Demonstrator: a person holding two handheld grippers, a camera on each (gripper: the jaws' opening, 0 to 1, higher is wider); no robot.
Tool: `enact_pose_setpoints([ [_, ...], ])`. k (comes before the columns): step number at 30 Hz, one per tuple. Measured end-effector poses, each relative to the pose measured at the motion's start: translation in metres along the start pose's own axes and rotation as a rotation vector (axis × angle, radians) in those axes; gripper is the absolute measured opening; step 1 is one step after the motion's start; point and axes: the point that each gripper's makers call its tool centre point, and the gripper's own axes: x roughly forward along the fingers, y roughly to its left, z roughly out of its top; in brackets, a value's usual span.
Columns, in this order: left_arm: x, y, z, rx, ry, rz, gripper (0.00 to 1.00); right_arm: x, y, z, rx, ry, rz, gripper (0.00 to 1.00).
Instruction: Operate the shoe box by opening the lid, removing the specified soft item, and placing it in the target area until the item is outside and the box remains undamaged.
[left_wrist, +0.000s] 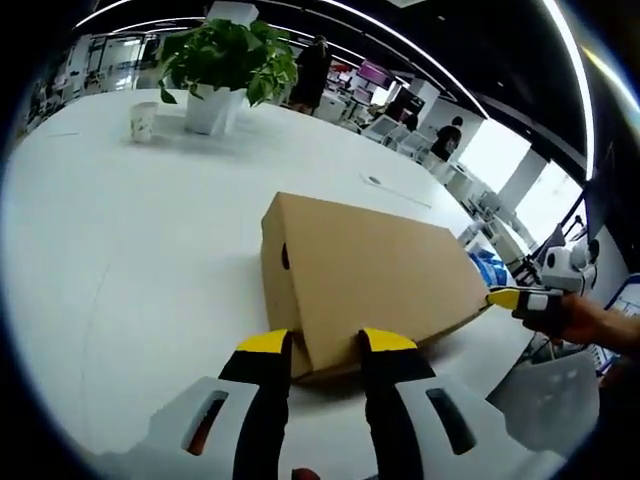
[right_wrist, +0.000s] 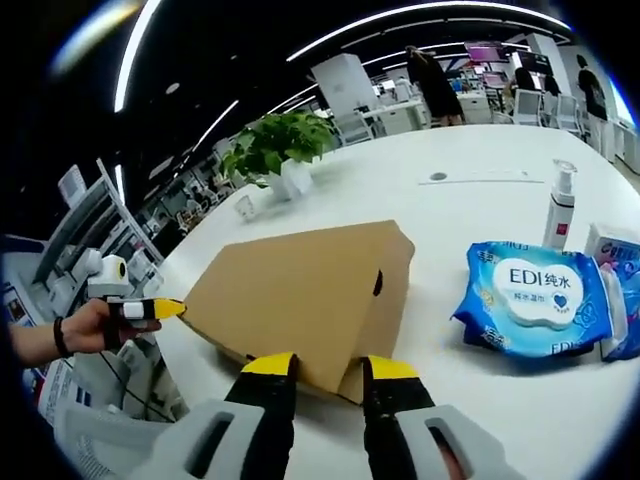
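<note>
So the shoe box (left_wrist: 375, 270) is sitting lid-shut on the white bench (left_wrist: 120, 250), and both hand-held grippers are working opposite ends of it. You can't see inside at all, so whatever soft item is in there is hidden.

In the left gripper view, the left hand-held gripper (left_wrist: 327, 343) has its yellow-tipped jaws spread on either side of the box's near corner, not squeezed onto it. The box's long axis runs away from that corner toward the right, where the right hand-held gripper (left_wrist: 505, 297) pokes in with a hand (left_wrist: 590, 320) behind it, its tip right at the far corner. Whether that tip actually touches is hard to tell.

The right gripper view flips it: the right hand-held gripper (right_wrist: 328, 366) sits jaws apart around the near bottom corner, the left one (right_wrist: 160, 308) off to the left at the far end.

That view also catches a blue wet wipes pack (right_wrist: 530, 297) and a pump bottle (right_wrist: 560, 207) to the right of the jaws. A potted plant (left_wrist: 225, 60) and a paper cup (left_wrist: 143, 120) stand well beyond the box.
</note>
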Motion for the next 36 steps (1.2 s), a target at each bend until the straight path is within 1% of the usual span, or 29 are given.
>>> enact_pose_setpoints([
  [3,0.008,-0.001,0.006,0.004,0.004,-0.001,0.27,0.004,-0.007,0.008,0.01,-0.008,-0.016,0.22],
  [10,0.035,-0.002,0.029,0.022,0.008,-0.011,0.27,0.012,-0.027,0.028,0.023,-0.021,-0.047,0.22],
  [13,0.049,-0.005,0.039,0.031,0.013,-0.016,0.27,0.015,-0.036,0.037,0.019,-0.027,-0.063,0.22],
  [15,0.058,-0.009,0.045,0.035,0.016,-0.022,0.27,0.018,-0.047,0.045,0.03,-0.036,-0.082,0.22],
  [20,0.078,-0.015,0.059,0.047,0.024,-0.031,0.27,0.02,-0.062,0.057,0.034,-0.04,-0.111,0.21],
  [24,0.087,-0.019,0.064,0.052,0.03,-0.039,0.27,0.021,-0.075,0.065,0.027,-0.038,-0.13,0.21],
  [27,0.092,-0.022,0.065,0.055,0.032,-0.044,0.27,0.021,-0.08,0.068,0.025,-0.036,-0.136,0.21],
  [34,0.092,-0.022,0.065,0.049,0.031,-0.05,0.27,0.019,-0.08,0.066,0.02,-0.034,-0.136,0.21],
  [36,0.091,-0.023,0.065,0.049,0.027,-0.046,0.27,0.017,-0.08,0.066,0.024,-0.042,-0.127,0.2],
])
